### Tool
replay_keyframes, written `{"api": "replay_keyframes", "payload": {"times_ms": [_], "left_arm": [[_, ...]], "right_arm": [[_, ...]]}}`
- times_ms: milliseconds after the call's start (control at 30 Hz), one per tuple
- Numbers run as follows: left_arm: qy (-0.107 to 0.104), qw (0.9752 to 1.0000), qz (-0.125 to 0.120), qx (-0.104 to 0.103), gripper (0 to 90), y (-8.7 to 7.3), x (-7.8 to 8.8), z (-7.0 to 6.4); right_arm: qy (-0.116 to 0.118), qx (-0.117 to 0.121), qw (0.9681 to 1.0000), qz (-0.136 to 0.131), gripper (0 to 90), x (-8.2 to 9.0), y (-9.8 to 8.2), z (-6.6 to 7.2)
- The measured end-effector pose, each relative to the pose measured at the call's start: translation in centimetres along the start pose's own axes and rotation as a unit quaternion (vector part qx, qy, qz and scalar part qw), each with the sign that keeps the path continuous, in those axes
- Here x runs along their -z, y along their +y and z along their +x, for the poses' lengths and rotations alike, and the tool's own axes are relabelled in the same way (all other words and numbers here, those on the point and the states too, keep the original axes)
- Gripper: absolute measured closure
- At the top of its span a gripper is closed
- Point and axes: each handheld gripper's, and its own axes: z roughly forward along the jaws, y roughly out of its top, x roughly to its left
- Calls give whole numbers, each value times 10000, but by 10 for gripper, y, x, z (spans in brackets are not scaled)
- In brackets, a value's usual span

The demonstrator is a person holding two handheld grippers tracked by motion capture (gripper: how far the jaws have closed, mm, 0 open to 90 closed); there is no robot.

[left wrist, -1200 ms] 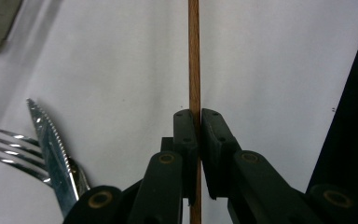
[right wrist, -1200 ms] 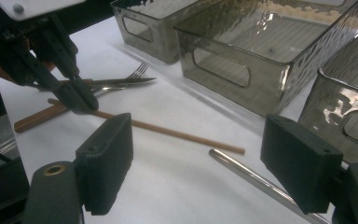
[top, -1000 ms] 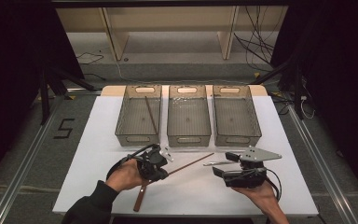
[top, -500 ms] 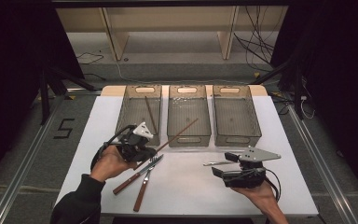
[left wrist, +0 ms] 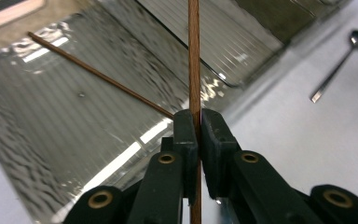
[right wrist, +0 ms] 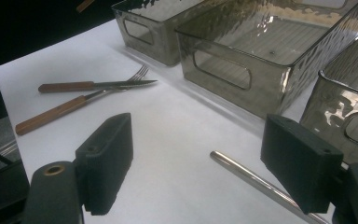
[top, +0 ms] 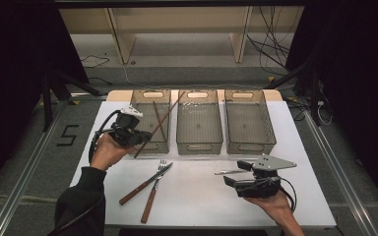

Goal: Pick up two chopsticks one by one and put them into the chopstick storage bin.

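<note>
Chopstick is clamped in my left tongs over the left bin, beside its twin. My right tongs stand wide by the spoon; knife and fork wait on the worktop.

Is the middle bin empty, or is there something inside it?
Empty. The high view shows the middle bin with a bare ribbed floor; both chopsticks are at the left bin.

In the left gripper view the held chopstick runs off at twelve and six o'clock, its gripped stretch hidden between the claw's pads.
</note>
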Motion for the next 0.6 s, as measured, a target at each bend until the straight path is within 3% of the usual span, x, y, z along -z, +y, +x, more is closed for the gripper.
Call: {"api": "replay_keyframes", "payload": {"times_ms": [200, 600], "left_arm": [[169, 9992, -114, 348, 846, 9, -3, 20], [381, 9968, -180, 674, 846, 19, -15, 43]], "right_arm": [[3, -4, 10000, 1, 258, 0, 0, 0], [16, -6, 10000, 4, 258, 0, 0, 0]]}}
